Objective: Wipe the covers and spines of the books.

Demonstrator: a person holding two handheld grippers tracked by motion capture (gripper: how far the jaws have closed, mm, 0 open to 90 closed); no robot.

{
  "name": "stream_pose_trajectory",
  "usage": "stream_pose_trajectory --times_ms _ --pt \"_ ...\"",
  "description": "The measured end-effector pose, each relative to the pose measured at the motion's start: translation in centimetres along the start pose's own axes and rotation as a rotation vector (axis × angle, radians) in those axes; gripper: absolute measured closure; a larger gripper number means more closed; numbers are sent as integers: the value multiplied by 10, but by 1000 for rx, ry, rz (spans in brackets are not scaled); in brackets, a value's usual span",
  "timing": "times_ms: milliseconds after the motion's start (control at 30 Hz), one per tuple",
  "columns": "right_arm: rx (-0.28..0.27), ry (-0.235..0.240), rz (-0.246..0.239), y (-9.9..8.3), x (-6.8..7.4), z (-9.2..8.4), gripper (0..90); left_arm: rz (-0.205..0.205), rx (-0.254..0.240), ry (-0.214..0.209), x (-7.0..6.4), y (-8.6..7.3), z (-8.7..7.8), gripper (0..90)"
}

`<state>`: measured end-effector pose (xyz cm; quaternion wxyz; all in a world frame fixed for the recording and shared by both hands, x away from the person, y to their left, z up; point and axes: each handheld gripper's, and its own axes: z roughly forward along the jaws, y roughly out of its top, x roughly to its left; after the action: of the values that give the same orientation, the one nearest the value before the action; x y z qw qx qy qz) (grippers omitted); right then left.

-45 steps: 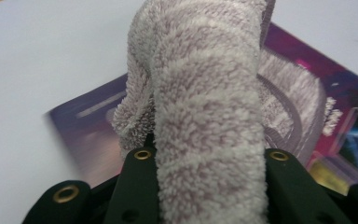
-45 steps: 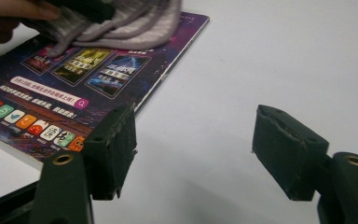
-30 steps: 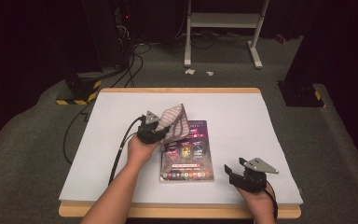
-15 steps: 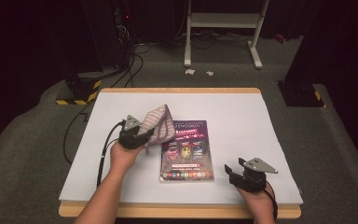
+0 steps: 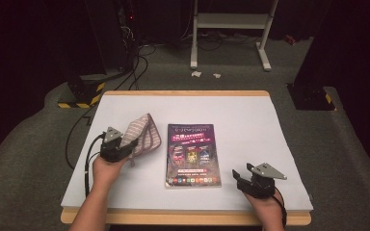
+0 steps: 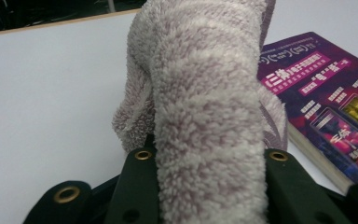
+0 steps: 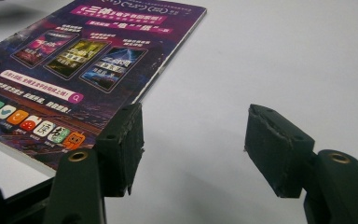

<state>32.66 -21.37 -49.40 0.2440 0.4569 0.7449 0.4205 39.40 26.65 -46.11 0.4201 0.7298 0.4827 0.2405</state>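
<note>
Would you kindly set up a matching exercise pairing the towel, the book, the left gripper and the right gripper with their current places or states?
Things:
1. towel
2. book
3. left gripper
4. right gripper

States:
A. jaws apart, nothing between them
B. lies flat at the table's middle
C. clamped between two jaws
D. shut on striped cloth

Pairs: 1-C, 2-B, 3-D, 4-A

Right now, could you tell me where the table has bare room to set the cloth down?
The table is bare along the far edge beyond the book, across the right side past it, and at the near left corner. It is crowded where the cloth in the left gripper nears the book.
</note>
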Motion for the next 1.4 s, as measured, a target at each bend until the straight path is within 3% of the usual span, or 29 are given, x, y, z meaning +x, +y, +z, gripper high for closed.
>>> stream_pose_trajectory --times_ms 267,567,633,733,900,1067,1167,1400 --pt "2 0 -3 1 2 0 374 -23 36 42 11 -18 -1 695" --pt "15 2 -18 0 5 5 341 2 95 113 22 -37 6 679" --pt "14 5 -23 0 5 5 336 -7 108 107 26 -41 9 665" --pt "10 10 -19 0 6 5 328 -30 103 89 29 -44 9 613" --pt "6 14 -24 1 8 4 328 -29 103 74 28 -42 6 432" --pt "8 16 -23 0 7 4 327 -29 51 78 26 -35 -6 313" --pt "4 15 -31 1 7 3 326 -35 -4 75 22 -29 -17 304" --pt "7 21 -20 1 7 3 332 -3 -44 30 6 -18 -30 331"
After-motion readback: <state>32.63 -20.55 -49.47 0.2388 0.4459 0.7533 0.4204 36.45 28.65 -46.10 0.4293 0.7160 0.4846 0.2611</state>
